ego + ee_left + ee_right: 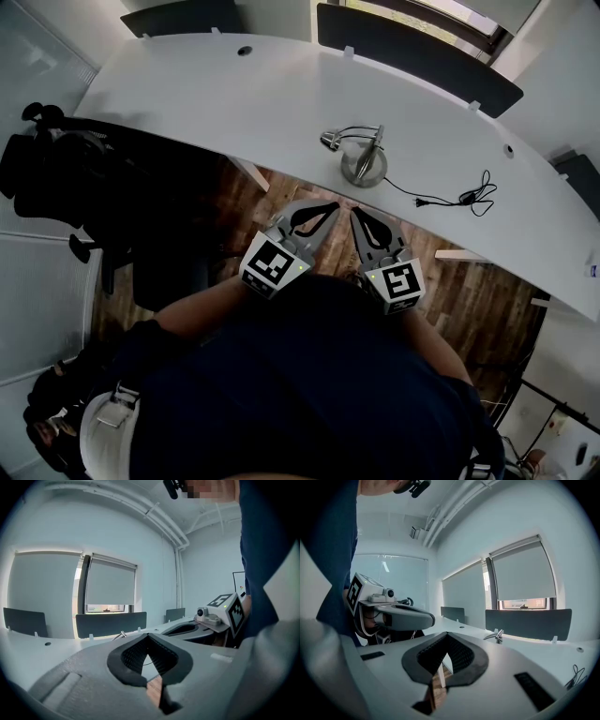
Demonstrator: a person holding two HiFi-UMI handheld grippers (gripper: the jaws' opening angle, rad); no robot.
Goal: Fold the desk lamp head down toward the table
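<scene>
The person's dark shirt fills the bottom of the head view, and both tongs are held close in front of it, over the wood floor short of the counter's front edge. The left tongs and the right tongs are each closed tip to tip with nothing between them, and both sit well back from the lamp.

The lamp stands just inside the front edge of the counter, about midway along it. It is bare metal, with a round base and a thin looped arm. Its small head reaches out toward the counter's left end. In the right gripper view the lamp looks low over the counter, but it is too small to tell whether it is fully folded. The scene fits a lamp waiting to be bent down as well as one already lowered.

The base sits near the edge, so I judge that any sideways shove on the head could slide or tip it toward the floor. The smooth metal could slip out of a pinch. The black cord lies loose to the right and could snag and drag the base.
</scene>
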